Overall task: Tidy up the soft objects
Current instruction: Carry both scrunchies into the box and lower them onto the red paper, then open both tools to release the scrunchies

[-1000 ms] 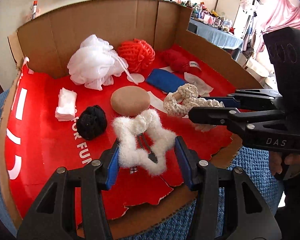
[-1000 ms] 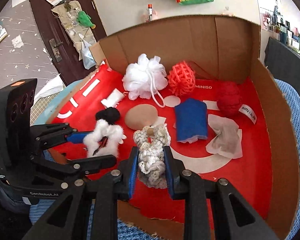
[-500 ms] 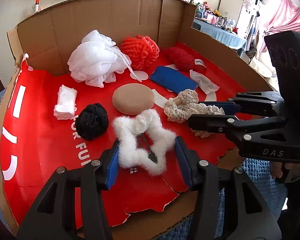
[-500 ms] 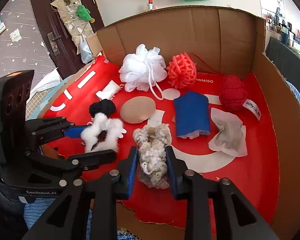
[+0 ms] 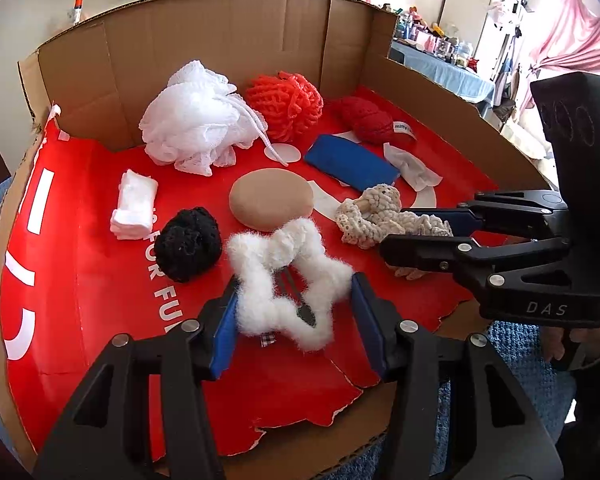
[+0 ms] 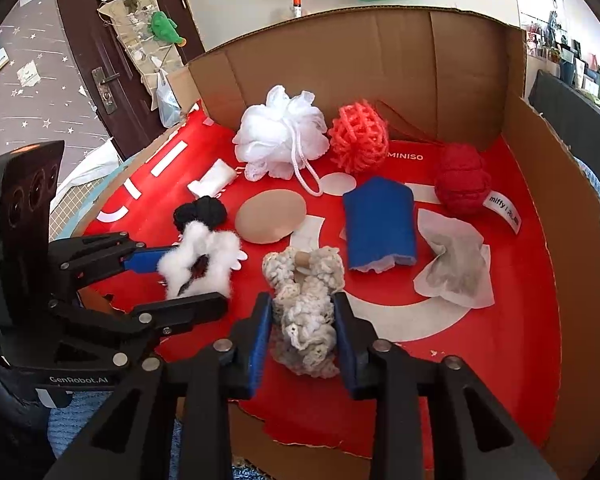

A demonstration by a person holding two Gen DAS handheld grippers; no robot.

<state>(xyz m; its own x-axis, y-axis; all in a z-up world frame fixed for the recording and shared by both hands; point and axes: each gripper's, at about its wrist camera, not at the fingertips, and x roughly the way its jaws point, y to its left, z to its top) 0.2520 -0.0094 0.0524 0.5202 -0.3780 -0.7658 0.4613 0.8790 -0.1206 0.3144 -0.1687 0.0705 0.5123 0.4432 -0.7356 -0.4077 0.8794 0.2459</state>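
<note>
At the near edge of the red-lined cardboard tray [image 5: 100, 288], the left gripper [image 5: 296, 316] has its jaws partly open around the fluffy white star [image 5: 288, 276], one pad touching its fur; the right gripper [image 6: 302, 334] has just been opening its jaws around the cream crochet piece [image 6: 304, 312]. Sorting looks barely begun: sponges, cloths and puffs lie scattered. Only the right view shows the dark door [image 6: 112, 60]
</note>
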